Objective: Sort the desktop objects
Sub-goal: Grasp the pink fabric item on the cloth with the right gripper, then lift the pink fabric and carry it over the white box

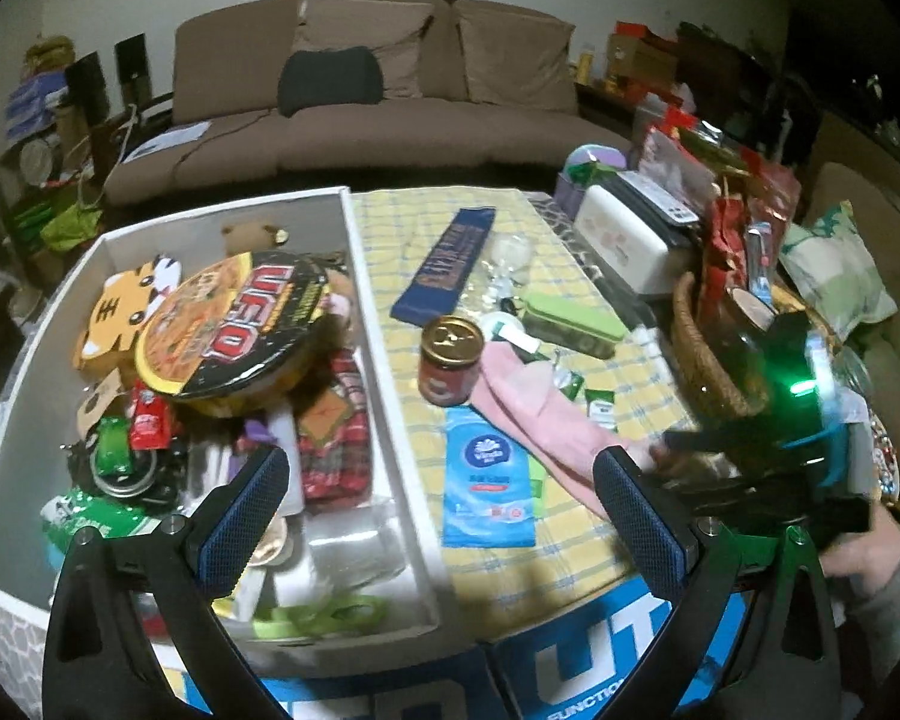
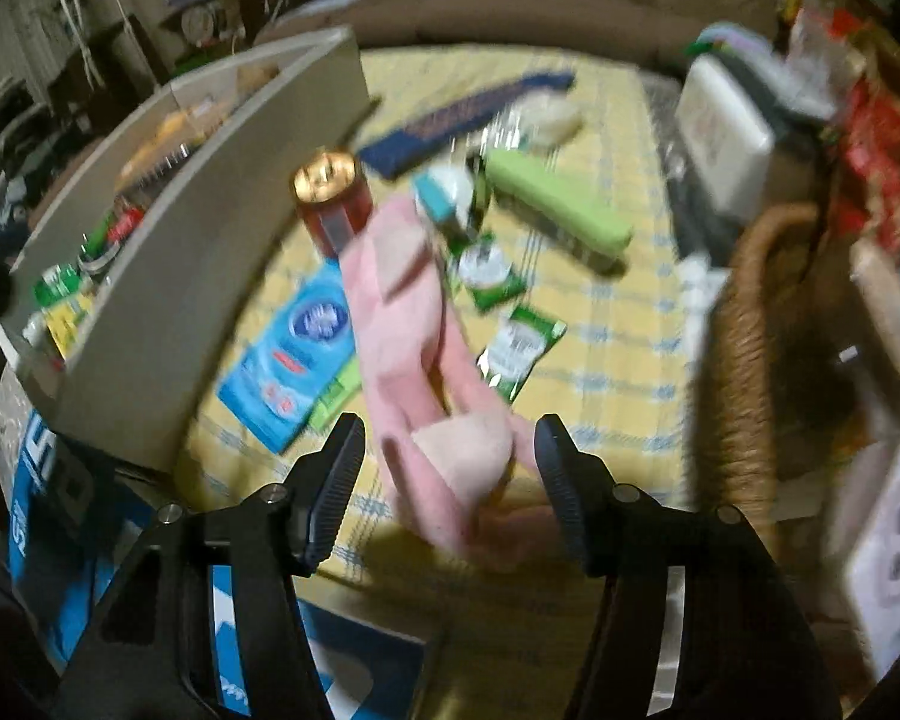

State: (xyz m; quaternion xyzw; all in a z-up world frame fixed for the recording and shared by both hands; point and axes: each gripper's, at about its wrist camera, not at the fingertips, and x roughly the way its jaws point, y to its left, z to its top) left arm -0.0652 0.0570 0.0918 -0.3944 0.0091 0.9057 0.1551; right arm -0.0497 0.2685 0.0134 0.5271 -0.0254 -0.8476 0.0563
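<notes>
Two sets of tongs are in view, and both are spread wide with nothing between their pads. The right tongs (image 2: 450,480) are held low over the yellow checked counter (image 2: 618,324), with the near end of a pink plush toy (image 2: 414,324) lying in the gap between the pads; contact is not seen, and the right wrist view is blurred, so the closeness of the pads to the plush cannot be told exactly. The step in hand is judged to be the approach to this pink plush toy (image 1: 540,414), which lies on the counter at about 3 o'clock of the white sorting box (image 1: 384,324) and touches, or nearly touches, the red jar with a gold lid (image 1: 450,360) at its far end. The left tongs (image 1: 444,516) are held released above the near rim of the box, straddling its right wall, and no object is engaged by them. The box is already well filled: a round noodle bowl (image 1: 234,324) and a tiger-shaped card (image 1: 129,312) are seen in it. A blue tissue pack (image 1: 489,474), a green case (image 1: 570,324) and small green sachets (image 2: 510,342) remain on the counter. For the next move, the right tongs would need to be closed on the plush's thick near end, and the toy lifted clear of the jar and carried toward 9 o'clock over the box wall.
</notes>
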